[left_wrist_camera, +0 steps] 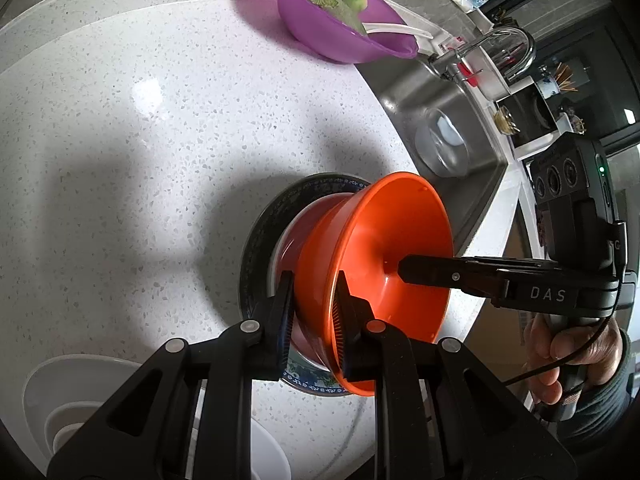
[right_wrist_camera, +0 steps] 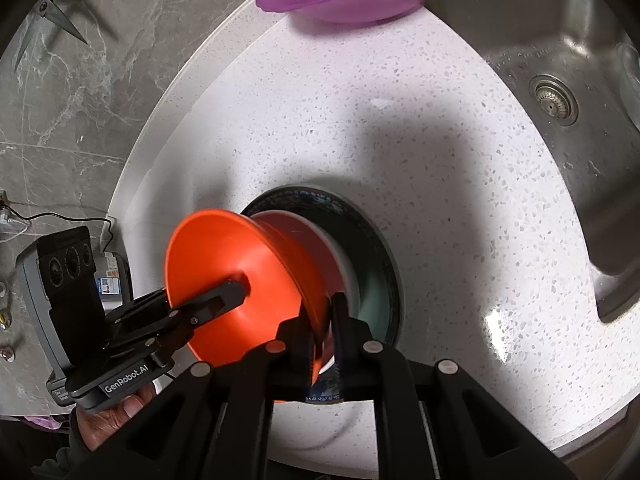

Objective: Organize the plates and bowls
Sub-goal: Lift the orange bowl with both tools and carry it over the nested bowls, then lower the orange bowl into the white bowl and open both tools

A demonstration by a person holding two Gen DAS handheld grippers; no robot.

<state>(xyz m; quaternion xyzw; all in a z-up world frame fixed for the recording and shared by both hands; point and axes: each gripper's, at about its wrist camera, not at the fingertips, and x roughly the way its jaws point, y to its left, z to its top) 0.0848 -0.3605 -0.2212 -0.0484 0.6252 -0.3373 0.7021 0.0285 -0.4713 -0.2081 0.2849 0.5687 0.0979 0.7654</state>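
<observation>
An orange bowl (left_wrist_camera: 384, 240) is held between both grippers, just above a stack on the speckled counter. The stack is a red bowl (left_wrist_camera: 296, 232) with a white rim resting in a dark blue patterned plate (left_wrist_camera: 260, 232). My left gripper (left_wrist_camera: 314, 312) is shut on the orange bowl's near rim. My right gripper (right_wrist_camera: 326, 332) is shut on the opposite rim of the orange bowl (right_wrist_camera: 236, 256), and it shows in the left wrist view (left_wrist_camera: 404, 270). The left gripper shows in the right wrist view (right_wrist_camera: 236, 286). The red bowl (right_wrist_camera: 304, 232) and plate (right_wrist_camera: 372, 240) sit behind.
A purple bowl (left_wrist_camera: 340, 28) holding green vegetables stands at the back of the counter. A steel sink (left_wrist_camera: 444, 120) with a tap lies to the right, with a glass bowl inside. White bowls (left_wrist_camera: 72, 400) are stacked near the front left. Scissors (right_wrist_camera: 52, 12) hang on the grey wall.
</observation>
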